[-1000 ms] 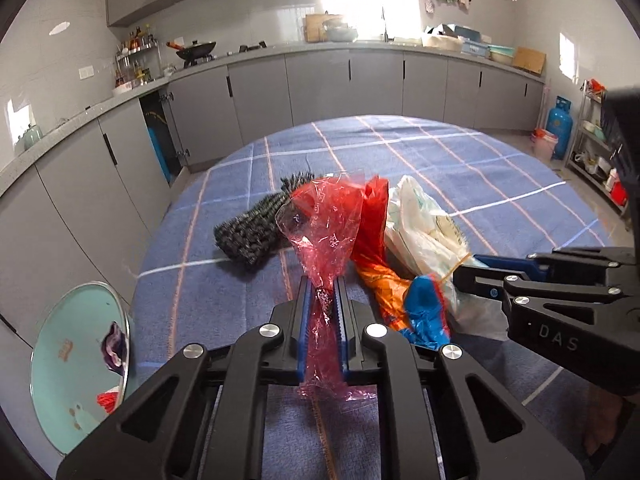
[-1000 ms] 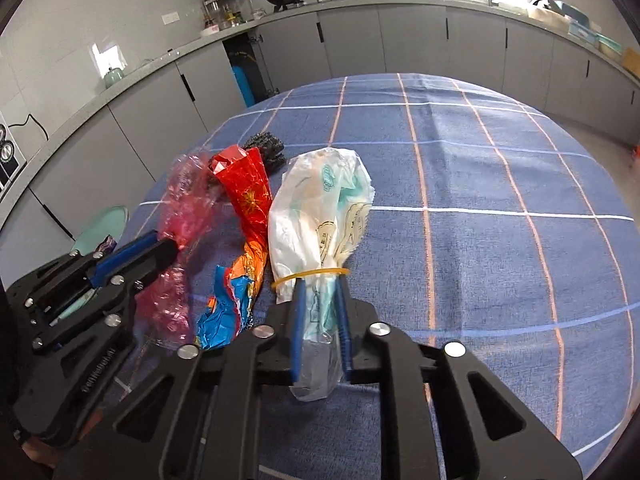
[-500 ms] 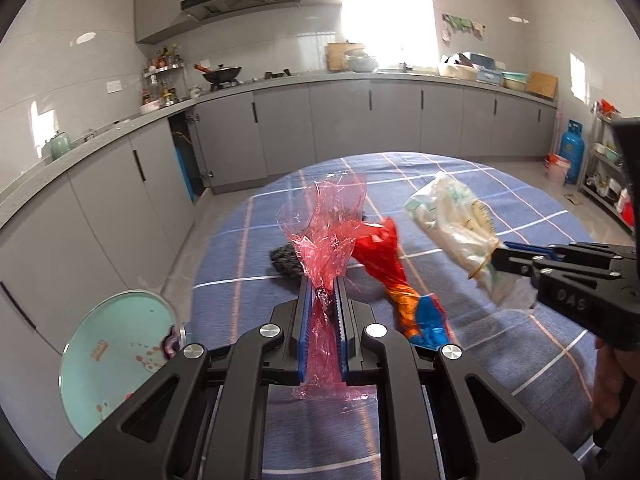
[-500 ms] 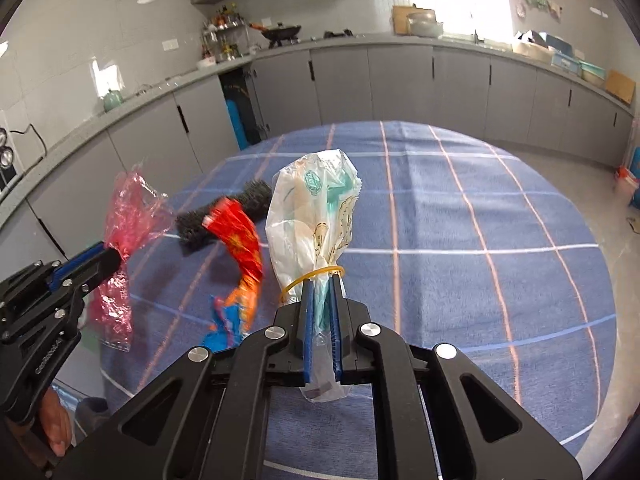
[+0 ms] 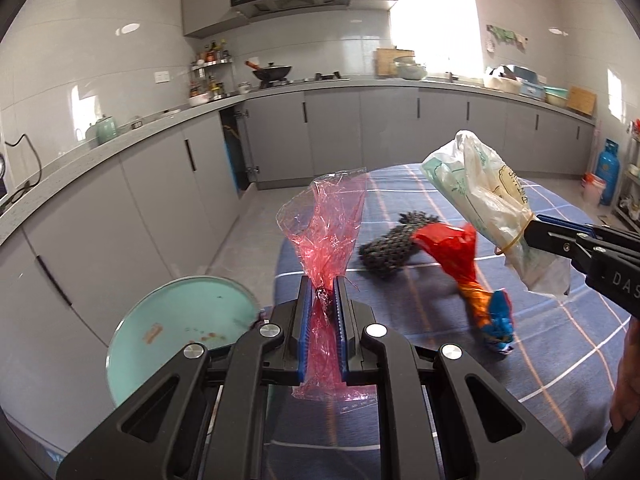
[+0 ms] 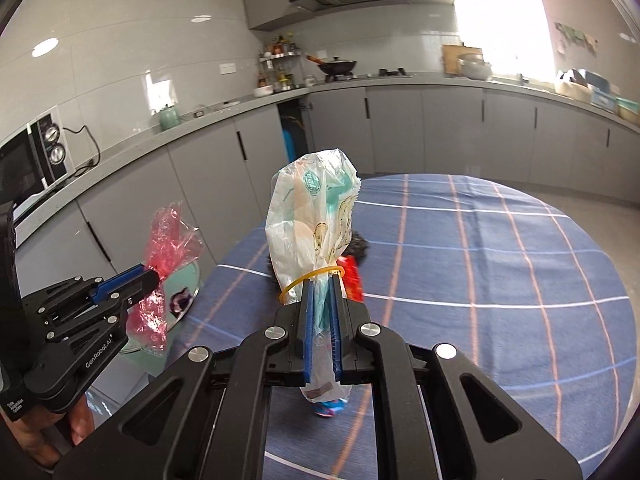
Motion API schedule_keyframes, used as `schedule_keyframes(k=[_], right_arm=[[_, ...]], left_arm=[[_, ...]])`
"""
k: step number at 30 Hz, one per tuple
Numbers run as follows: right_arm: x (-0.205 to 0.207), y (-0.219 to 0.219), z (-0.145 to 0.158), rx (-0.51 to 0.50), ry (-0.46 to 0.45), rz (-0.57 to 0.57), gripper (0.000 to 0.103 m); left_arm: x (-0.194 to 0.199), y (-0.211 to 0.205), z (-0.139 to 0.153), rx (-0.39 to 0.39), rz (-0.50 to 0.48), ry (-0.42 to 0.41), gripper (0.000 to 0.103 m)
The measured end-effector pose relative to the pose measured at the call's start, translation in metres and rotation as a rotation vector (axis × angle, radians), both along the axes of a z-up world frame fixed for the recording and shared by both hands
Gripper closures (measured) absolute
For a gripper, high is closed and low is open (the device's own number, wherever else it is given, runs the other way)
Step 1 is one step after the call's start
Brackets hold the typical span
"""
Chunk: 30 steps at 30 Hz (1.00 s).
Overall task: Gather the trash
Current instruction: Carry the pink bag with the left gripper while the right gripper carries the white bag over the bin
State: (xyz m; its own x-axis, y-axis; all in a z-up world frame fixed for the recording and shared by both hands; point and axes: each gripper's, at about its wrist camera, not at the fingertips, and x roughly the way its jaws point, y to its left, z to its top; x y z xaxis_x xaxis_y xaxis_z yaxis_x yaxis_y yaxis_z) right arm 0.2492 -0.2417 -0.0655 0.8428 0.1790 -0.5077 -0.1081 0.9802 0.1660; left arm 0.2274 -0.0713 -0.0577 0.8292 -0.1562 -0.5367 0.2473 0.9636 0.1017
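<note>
1. The left gripper (image 5: 322, 300) has its jaws clamped tight on the red wrap (image 5: 326, 232). The wrap sticks up out of the jaws, in the air.
2. The right gripper (image 6: 322, 300) has been closing its jaws, and now they pinch the white bag (image 6: 314, 216) just under its yellow band (image 6: 310, 280). The bag stands up in the air too.
3. Take the bin (image 5: 180, 332) as the landmark. It is round and green, open at the top, and sits on the floor beside the surface (image 6: 500, 260).
4. The red wrap is above the bin and a little to its right. The white bag is far off to the bin's right, over the surface.
5. Still lying on the surface, right of the bin, are a red and blue wrapper (image 5: 472, 276) and a black scrubby thing (image 5: 390, 246).
6. I think the step now is carrying two bits of trash to the bin.
7. Next, each hand should go over the bin's open top and let its jaws part. The left is closer, so it could drop first.
8. These bits are light and floppy. They may stick to the jaws or float past the rim.
</note>
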Motion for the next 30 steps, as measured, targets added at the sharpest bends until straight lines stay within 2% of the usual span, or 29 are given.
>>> schedule_keyframes(k=[7,30], right_arm=[[0.003,0.017,0.002,-0.009,-0.013,0.038,0.095],[0.013,0.027,-0.001,-0.022,-0.041,0.069,0.095]], left_arm=[[-0.002,0.014,0.003,-0.004,0.028,-0.01,0.092],[-0.012,0.032,0.006,-0.009,0.078,-0.034,0.092]])
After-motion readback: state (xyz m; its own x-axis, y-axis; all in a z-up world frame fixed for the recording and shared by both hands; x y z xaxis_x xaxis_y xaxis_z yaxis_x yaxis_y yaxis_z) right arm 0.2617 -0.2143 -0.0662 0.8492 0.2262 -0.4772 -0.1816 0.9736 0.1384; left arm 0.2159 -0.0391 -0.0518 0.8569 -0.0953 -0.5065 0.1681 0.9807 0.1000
